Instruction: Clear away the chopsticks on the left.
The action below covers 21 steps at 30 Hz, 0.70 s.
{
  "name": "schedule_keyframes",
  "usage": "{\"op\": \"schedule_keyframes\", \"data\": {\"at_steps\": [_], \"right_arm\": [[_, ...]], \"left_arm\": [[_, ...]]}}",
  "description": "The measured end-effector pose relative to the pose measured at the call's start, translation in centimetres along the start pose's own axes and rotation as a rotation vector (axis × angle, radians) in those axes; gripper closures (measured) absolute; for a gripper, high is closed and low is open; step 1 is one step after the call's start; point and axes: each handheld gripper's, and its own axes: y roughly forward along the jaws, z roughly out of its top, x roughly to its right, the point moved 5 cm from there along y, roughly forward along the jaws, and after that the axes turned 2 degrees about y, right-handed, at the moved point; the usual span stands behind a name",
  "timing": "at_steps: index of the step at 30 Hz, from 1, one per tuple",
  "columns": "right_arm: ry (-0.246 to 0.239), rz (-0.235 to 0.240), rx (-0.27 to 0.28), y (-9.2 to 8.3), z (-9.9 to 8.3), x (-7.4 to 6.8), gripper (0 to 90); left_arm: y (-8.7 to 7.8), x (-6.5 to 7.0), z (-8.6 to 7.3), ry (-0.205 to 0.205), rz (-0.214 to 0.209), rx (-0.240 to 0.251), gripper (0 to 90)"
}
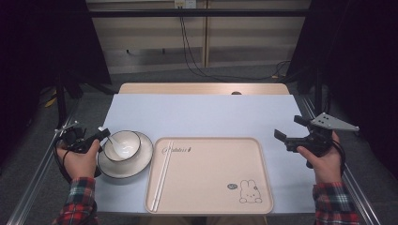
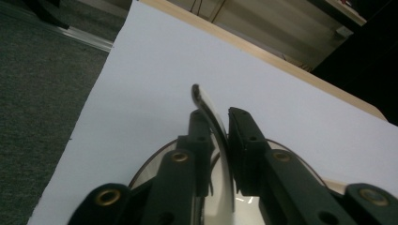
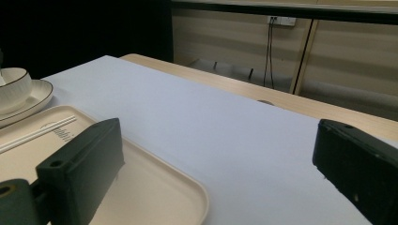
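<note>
One pale blue-white tabletop (image 1: 202, 115) fills the middle of the high view, with a strip of light wood along its far edge. One beige rectangular plastic tray (image 1: 216, 187) with rounded corners lies at the lower centre; a small rabbit drawing (image 1: 250, 192) sits in its lower right corner and a line of script near its upper left. One pair of white chopsticks (image 1: 162, 176) lies along the tray's left side, running from upper to lower frame.

Just left of the tray stands one round white plate with a dark rim (image 1: 141, 161), and on it one white bowl with a dark rim (image 1: 126, 145). One white ceramic spoon (image 1: 109, 137) leans out of the bowl toward the upper left.

There are two tongs, each held by one hand in a red plaid sleeve. The left tongs (image 1: 99, 135), at the middle left of the frame, are clamped on the spoon's handle; in the left gripper view the handle (image 2: 213, 122) runs up between the two black jaws. The right tongs (image 1: 286, 131), at the middle right over bare tabletop beside the tray, stand wide apart and hold nothing.
</note>
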Motion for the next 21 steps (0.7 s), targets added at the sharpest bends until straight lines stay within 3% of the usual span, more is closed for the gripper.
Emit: {"op": "schedule_keyframes", "data": {"at_steps": [3, 6, 10, 16, 19, 21], "right_arm": [[-0.002, 0.002, 0.002, 0.0, 0.0, 0.0, 1.7], [-0.009, 0.005, 0.005, 0.0, 0.0, 0.0, 1.7], [-0.005, 0.005, 0.003, 0.0, 0.0, 0.1, 1.7], [-0.007, 0.006, 0.004, 0.1, 0.0, -0.1, 1.7], [-0.013, 0.008, -0.001, 0.2, 0.0, -0.1, 1.5], [-0.014, 0.012, -0.005, 0.2, 0.0, -0.2, 1.4]], "left_arm": [[0.0, 0.7, 0.2, 0.032, 0.002, 0.009, 86.1], [-0.1, 1.1, 0.2, 0.017, -0.015, 0.012, 86.2], [-0.4, 1.3, 0.3, 0.029, -0.023, 0.015, 86.2], [-1.2, 1.8, 1.1, 0.04, -0.043, 0.043, 86.3], [-1.5, 2.2, 1.4, 0.027, -0.066, 0.061, 86.3], [-1.7, 2.4, 1.6, 0.05, -0.072, 0.058, 86.3]]}}
